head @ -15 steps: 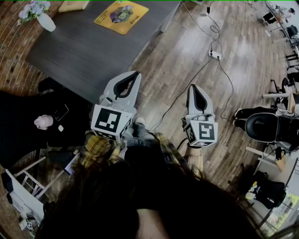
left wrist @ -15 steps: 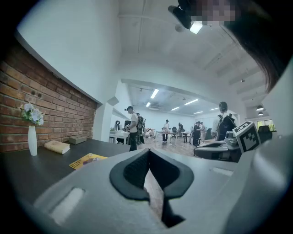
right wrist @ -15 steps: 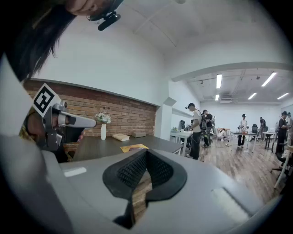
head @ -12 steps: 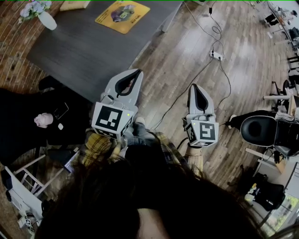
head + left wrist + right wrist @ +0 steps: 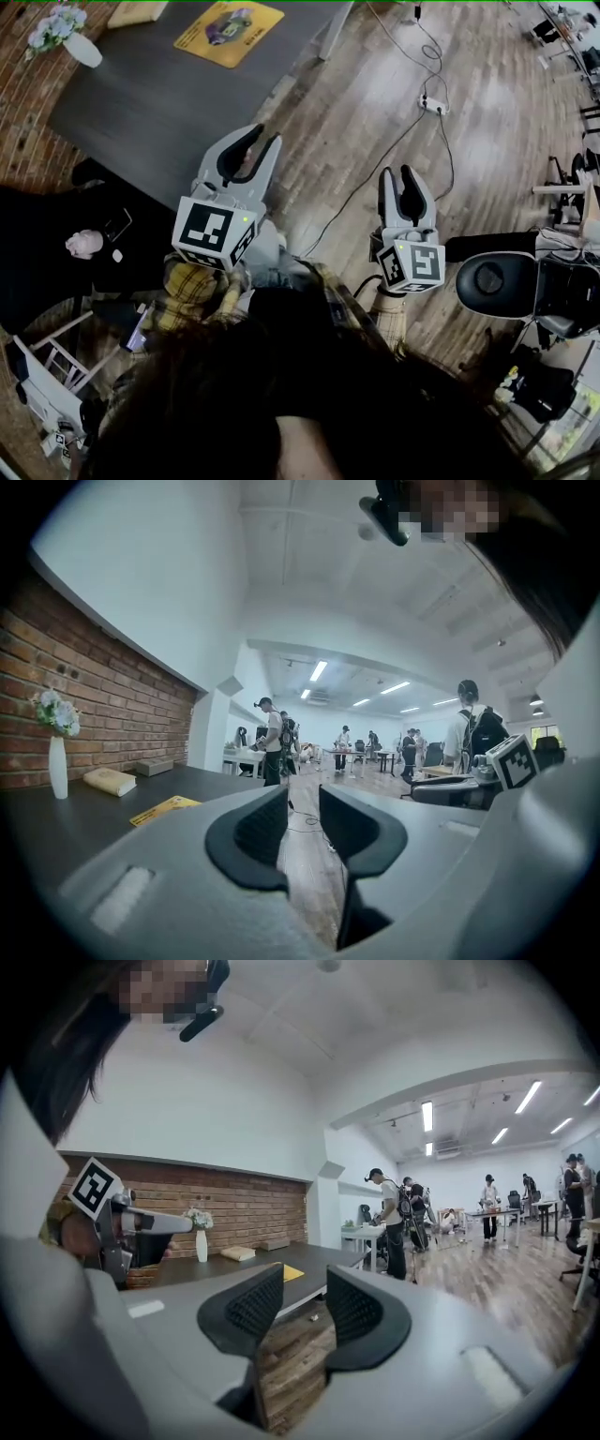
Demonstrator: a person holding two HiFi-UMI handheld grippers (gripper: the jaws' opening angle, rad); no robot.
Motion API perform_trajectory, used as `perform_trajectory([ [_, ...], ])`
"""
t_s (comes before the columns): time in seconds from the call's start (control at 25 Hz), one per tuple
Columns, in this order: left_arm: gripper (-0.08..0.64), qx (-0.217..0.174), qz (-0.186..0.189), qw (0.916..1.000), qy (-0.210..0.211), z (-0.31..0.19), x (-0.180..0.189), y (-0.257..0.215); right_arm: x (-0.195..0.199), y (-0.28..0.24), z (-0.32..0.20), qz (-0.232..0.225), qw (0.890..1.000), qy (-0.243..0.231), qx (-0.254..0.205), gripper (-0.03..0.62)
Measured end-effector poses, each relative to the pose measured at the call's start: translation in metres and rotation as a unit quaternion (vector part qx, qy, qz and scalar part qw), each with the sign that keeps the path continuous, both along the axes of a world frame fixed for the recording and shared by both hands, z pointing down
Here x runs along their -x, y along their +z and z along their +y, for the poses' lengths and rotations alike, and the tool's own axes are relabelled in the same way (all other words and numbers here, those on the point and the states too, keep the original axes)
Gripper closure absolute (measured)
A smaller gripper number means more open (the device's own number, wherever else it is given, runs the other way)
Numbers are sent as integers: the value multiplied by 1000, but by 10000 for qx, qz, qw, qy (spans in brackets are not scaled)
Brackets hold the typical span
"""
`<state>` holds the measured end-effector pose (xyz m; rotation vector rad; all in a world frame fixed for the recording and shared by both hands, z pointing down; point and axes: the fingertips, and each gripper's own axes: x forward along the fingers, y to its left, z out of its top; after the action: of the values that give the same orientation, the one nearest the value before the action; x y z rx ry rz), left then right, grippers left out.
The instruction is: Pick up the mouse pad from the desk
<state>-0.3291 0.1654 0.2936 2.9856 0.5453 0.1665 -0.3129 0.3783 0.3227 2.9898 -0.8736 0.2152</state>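
Lying flat on the far part of the dark grey counter (image 5: pixel 159 103), the thin yellow rectangular mouse pad (image 5: pixel 228 19) is well apart from both tools. The left hand-held gripper (image 5: pixel 263 139) and right hand-held gripper (image 5: pixel 397 176) stand released and empty. The pad is judged light and floppy, so pinch an edge or corner.

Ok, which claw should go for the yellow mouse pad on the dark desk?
Left, probably. The left claw hangs open and empty at the edge of the dark grey desk, nearer the yellow rectangular mouse pad; the right claw, also open, is out over the wooden floor.
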Motion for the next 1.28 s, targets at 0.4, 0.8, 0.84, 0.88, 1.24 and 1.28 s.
perform_trajectory([
  [0.4,286,-111,-90,9999,47,4,-74,19,-63,15,17,-157,9994,179,-244,345],
  [0.8,210,63,16,9999,-101,-30,-205,10,-186,2,-18,-224,9995,-44,-208,272],
  [0.84,210,86,5,9998,-153,-37,-217,10,-199,1,-23,-241,9995,-80,-197,264],
  [0.88,209,97,-11,9997,-208,-44,-228,12,-211,2,-27,-265,9994,-119,-186,255],
  [1.24,204,115,-230,9970,-734,-106,-280,31,-289,19,-90,-487,9966,-645,-172,239],
  [1.28,204,146,-238,9963,-814,-114,-281,32,-294,20,-102,-504,9957,-759,-159,238],
])
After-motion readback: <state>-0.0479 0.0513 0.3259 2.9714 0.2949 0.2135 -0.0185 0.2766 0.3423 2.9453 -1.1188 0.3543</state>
